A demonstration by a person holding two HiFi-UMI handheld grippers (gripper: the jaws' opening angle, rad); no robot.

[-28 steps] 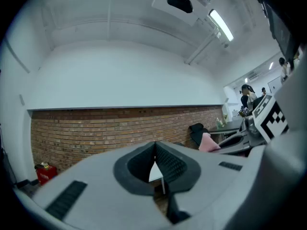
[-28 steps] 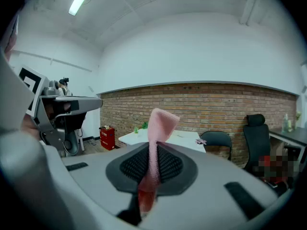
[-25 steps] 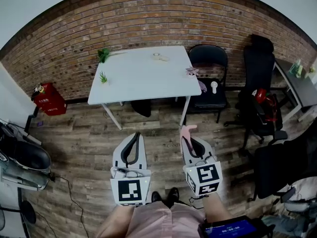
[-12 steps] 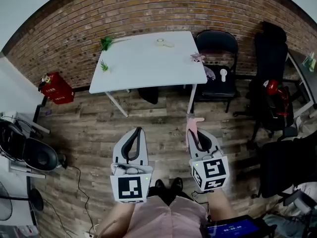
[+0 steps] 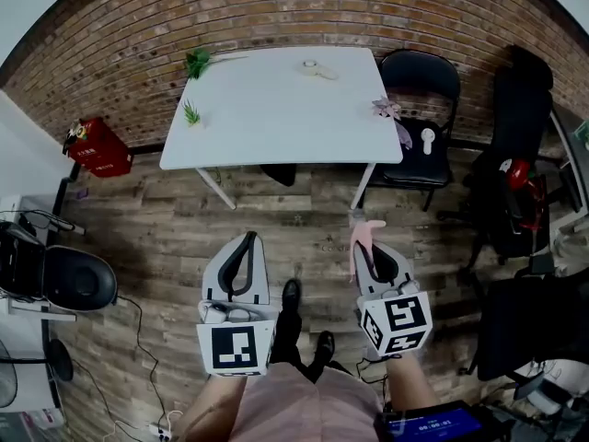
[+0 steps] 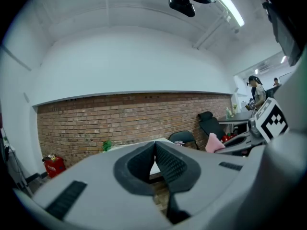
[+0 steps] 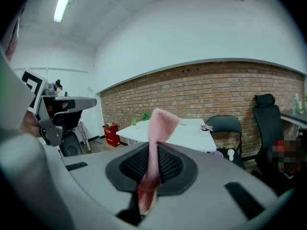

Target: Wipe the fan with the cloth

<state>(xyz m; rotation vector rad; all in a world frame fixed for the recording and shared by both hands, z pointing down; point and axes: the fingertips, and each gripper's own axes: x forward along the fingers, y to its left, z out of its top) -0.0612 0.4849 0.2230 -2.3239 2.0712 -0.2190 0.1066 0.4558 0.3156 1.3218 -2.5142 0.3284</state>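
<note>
Between the pads of my right gripper [image 7: 154, 162] the pink cloth [image 7: 160, 121] sits pinched, light and floppy. My left gripper [image 6: 154, 155] is closed, empty; the small fan [image 5: 427, 139] likely tips, so steady its handle.

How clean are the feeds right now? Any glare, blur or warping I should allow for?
Head view: strong fisheye bows the brick wall, corners go dark, white table evenly lit. Left gripper view: ceiling light glares upper right; edges vignette black. Right gripper view: pink cloth between the jaws is sharp; mosaic patch at right.

Head cam steep down; gripper cams fwd, all share table [image 5: 276, 109].
</note>
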